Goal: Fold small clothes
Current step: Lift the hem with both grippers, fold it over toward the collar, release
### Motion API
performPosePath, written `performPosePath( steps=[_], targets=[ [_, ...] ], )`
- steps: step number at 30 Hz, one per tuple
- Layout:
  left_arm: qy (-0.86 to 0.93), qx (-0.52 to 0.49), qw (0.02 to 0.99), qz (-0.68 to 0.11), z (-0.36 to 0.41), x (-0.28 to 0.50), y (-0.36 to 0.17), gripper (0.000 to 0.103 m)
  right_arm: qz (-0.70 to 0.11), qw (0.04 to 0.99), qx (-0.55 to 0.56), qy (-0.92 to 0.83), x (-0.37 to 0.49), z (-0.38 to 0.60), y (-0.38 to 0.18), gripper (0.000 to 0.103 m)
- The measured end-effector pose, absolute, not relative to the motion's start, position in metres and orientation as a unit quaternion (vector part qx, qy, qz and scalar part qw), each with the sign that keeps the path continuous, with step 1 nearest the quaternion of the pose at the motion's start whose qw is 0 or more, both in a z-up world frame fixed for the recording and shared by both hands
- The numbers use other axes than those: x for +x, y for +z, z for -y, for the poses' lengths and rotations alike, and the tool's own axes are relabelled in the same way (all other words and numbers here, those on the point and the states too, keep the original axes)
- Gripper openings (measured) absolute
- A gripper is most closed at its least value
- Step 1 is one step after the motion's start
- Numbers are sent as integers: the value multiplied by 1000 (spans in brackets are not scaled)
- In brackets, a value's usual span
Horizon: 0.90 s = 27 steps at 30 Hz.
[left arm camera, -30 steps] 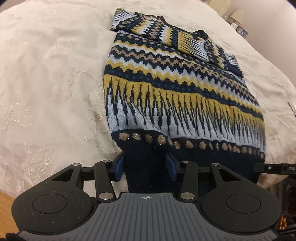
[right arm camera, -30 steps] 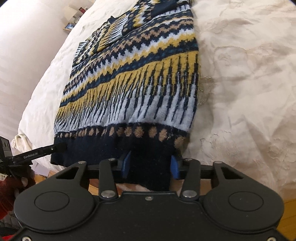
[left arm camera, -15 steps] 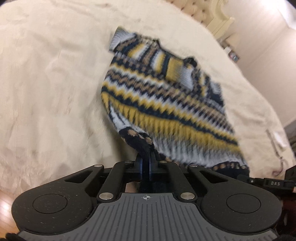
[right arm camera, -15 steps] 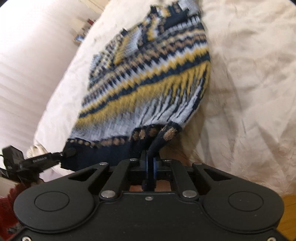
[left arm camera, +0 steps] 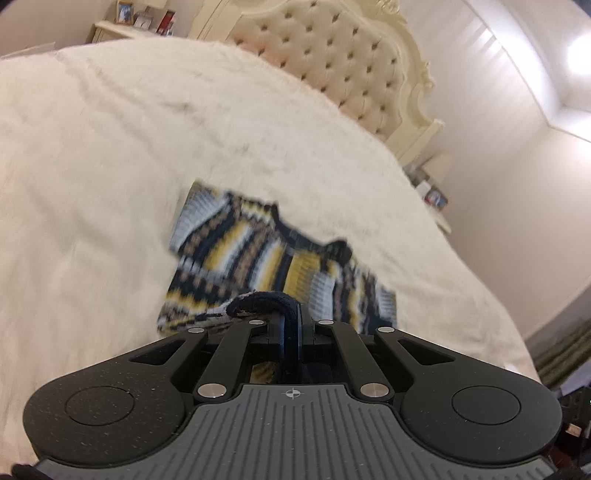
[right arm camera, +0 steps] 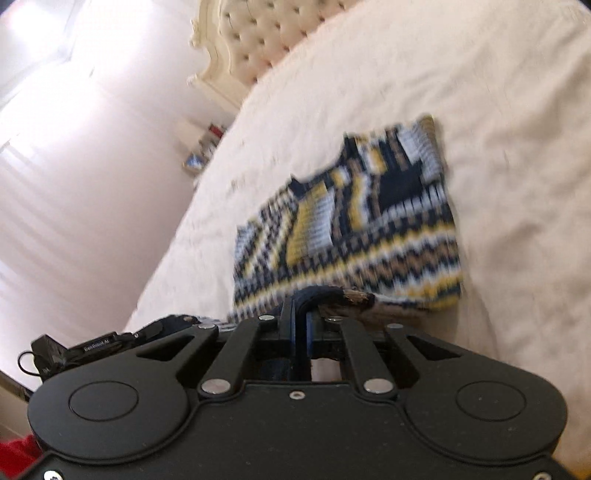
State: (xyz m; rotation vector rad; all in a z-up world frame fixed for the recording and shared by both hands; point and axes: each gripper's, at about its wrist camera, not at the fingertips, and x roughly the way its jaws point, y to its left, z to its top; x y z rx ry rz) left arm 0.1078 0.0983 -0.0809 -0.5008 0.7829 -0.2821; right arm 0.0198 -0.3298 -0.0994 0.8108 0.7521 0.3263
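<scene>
A small knitted sweater (left arm camera: 266,254) in navy, yellow, white and tan lies on the cream bedspread (left arm camera: 92,184); it also shows in the right wrist view (right arm camera: 362,229). My left gripper (left arm camera: 291,314) is shut on the sweater's navy hem at its left corner and holds it lifted above the bed. My right gripper (right arm camera: 299,310) is shut on the navy hem at the right corner, lifted too. The lifted lower half hides under the grippers. The collar end and folded sleeves lie flat on the bed. Both views are blurred.
A tufted cream headboard (left arm camera: 332,55) stands beyond the sweater, also in the right wrist view (right arm camera: 258,33). Side tables with small items stand at both sides of the bed (left arm camera: 436,195) (right arm camera: 203,147). The left gripper's body (right arm camera: 74,350) shows at lower left.
Both grippers went from open around the hem to shut on it, then lifted it and carried it towards the collar. The sweater's visible flat part has shortened.
</scene>
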Motion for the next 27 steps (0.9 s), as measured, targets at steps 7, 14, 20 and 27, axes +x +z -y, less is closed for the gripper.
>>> performPosePath(
  steps=[7,14,20,27],
  targets=[
    [-152,-236,893,-351,-96,156,-69,5,-321,858,370,154,69,337,-78,13],
    [-155,-234,896,-344,-94,204,-68,5,-307,869,360,145,125,342,-73,13],
    [-155,-227,894,-353,-90,248,-77,5,-316,869,359,131,170,340,-82,13],
    [-147,-220,886,-382,-87,300,-103,5,-336,860,371,97,218,338,-105,13]
  ],
)
